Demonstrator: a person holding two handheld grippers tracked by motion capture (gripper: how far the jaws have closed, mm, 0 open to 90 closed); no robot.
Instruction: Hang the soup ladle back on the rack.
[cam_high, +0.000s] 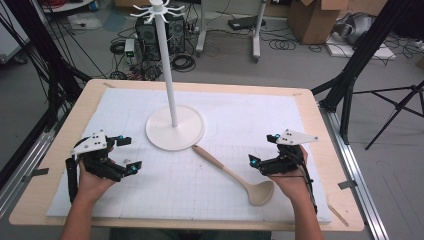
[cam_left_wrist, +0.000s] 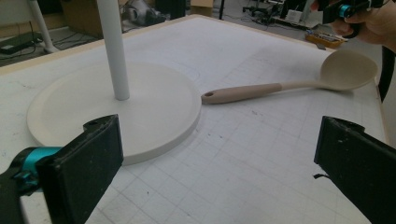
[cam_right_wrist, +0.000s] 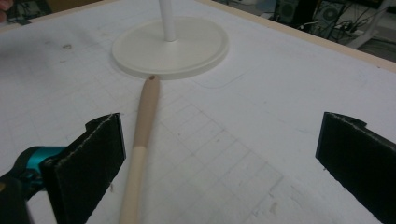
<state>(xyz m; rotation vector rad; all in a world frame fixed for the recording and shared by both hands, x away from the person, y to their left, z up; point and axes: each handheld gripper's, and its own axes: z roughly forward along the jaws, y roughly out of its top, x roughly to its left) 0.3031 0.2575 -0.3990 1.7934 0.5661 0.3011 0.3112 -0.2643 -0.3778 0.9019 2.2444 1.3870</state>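
Observation:
A beige ladle (cam_high: 235, 174) lies flat on the white grid mat (cam_high: 240, 115), its handle tip touching the round base (cam_high: 175, 128) of a white hook stand (cam_high: 165, 55), its bowl (cam_high: 261, 192) toward the near right. My left gripper (cam_high: 128, 153) rests at the mat's left, open and holding nothing. My right gripper (cam_high: 263, 149) hovers just right of the ladle's bowl, open too. In the left gripper view the ladle (cam_left_wrist: 289, 80) lies beyond the stand base (cam_left_wrist: 140, 112). In the right gripper view the handle (cam_right_wrist: 142, 135) runs past the left jaw toward the base (cam_right_wrist: 171, 46).
The wooden table (cam_high: 320, 150) carries the mat. Beyond its far edge stand computer towers (cam_high: 160, 35), cables, a white frame leg (cam_high: 256, 30) and cardboard boxes (cam_high: 315, 20). Black tripod legs (cam_high: 360, 55) rise at the right, black rig poles (cam_high: 35, 55) at the left.

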